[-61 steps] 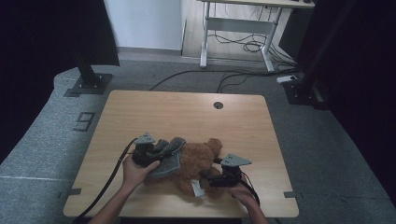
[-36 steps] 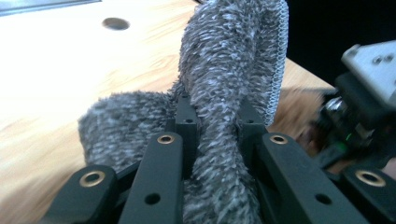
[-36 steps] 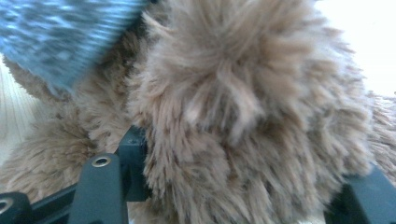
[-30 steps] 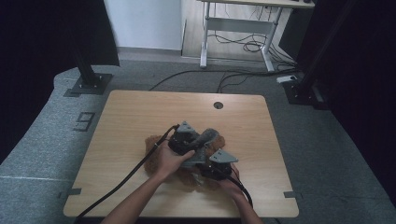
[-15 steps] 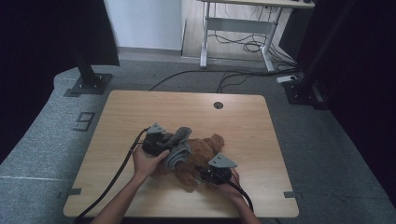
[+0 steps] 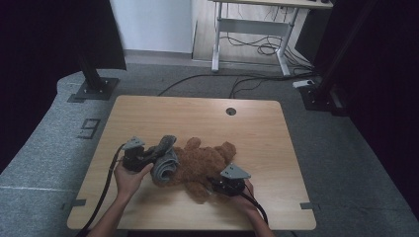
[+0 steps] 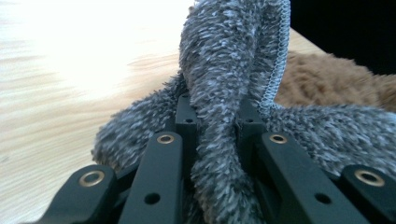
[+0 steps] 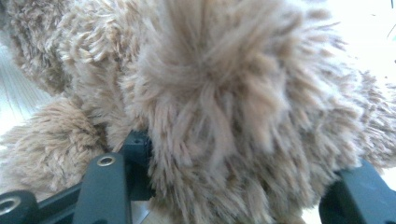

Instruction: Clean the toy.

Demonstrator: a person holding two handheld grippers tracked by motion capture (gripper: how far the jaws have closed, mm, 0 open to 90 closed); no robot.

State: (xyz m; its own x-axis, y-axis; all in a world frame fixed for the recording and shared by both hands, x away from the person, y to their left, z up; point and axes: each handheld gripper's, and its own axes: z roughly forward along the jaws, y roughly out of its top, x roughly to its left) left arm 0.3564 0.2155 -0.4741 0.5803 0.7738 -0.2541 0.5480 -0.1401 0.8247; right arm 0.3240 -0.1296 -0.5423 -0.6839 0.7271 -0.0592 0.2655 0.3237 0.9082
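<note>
A brown teddy bear (image 6: pixel 203 165) lies on the wooden table (image 6: pixel 197 118). A grey fuzzy cloth (image 6: pixel 165 162) is bunched against the bear's left side. My left gripper (image 6: pixel 154 155) sits just left of the bear, shut on a fold of that grey cloth (image 7: pixel 224 93), which rises between its fingers (image 7: pixel 187 112); brown fur (image 7: pixel 327 84) shows behind. My right gripper (image 6: pixel 216 184) is at the bear's near right side, and its jaws press on a thick furry limb of the bear (image 8: pixel 224 93).
A round cable hole (image 6: pixel 230 111) sits near the table's far edge. Cables trail from both grippers off the near edge. Desk legs and floor cables stand beyond the table.
My left gripper has moved left across the table with the grey cloth, from above the bear's middle to its left side. The right gripper has stayed in place on the bear.
</note>
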